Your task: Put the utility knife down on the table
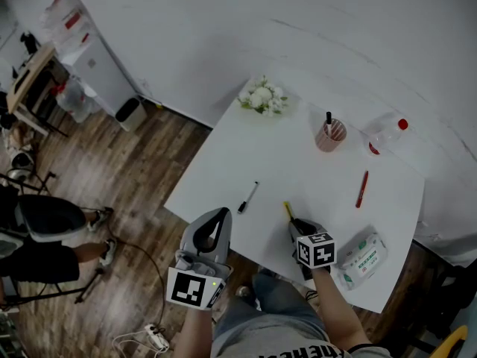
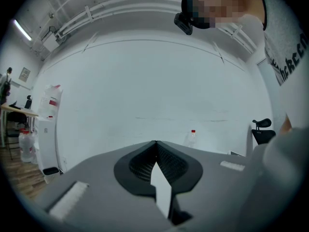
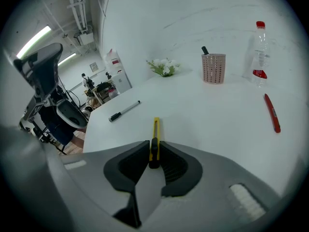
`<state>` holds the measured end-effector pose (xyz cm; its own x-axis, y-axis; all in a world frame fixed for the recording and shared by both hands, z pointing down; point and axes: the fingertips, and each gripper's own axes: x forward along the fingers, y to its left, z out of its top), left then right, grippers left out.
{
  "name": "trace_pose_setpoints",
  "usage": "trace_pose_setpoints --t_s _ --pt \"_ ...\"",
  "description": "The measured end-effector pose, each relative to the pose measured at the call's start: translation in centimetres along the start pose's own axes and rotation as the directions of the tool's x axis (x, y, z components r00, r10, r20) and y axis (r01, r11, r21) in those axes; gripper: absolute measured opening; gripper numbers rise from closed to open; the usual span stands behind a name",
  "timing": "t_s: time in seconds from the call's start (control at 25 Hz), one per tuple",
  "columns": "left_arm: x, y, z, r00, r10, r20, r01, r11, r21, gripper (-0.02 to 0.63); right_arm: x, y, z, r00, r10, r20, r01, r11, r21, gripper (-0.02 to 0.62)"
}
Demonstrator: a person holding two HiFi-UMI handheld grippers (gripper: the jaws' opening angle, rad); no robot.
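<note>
Fingers point(image 3: 129, 164) of right gripper point(image 3: 153, 149) clamped on yellow utility knife point(image 3: 156, 128) over white table point(image 3: 207, 115), left gripper point(image 2: 155, 144) fingers point(image 2: 139, 164) together

Left gripper point(image 1: 220, 215) closed; right gripper point(image 1: 297, 225) clamped.

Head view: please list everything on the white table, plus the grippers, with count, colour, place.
table: one, white, middle
utility knife: one, yellow-black, held by right gripper
marker: one, black-white, near left edge
pen: one, red, right side
cup: one, pink, far side
bottle: one, clear, red cap, beside cup
flowers: one bunch, white, far corner
wipes pack: one, white-green, near right corner
left gripper: one, grey, shut, empty, beside table
right gripper: one, grey, shut on utility knife
</note>
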<state>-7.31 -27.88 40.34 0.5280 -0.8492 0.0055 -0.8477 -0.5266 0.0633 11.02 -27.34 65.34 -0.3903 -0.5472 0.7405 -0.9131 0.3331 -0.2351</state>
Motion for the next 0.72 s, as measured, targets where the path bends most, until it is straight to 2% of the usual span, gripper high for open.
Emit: trace_pose_setpoints --t_s 0.48,0.72 --pt "-0.40 -0.04 0.15 1.000 0.000 0.003 0.000 1.000 0.005 0.011 0.03 0.11 -0.09 1.000 -0.022 -0.006 0.021 0.999 -0.035 0.071" --pt "-0.89 -0.10 0.05 1.000 -0.001 0.003 0.001 1.000 0.008 0.011 -0.39 0.38 0.29 0.999 -0.030 0.024 0.031 0.999 -0.040 0.091"
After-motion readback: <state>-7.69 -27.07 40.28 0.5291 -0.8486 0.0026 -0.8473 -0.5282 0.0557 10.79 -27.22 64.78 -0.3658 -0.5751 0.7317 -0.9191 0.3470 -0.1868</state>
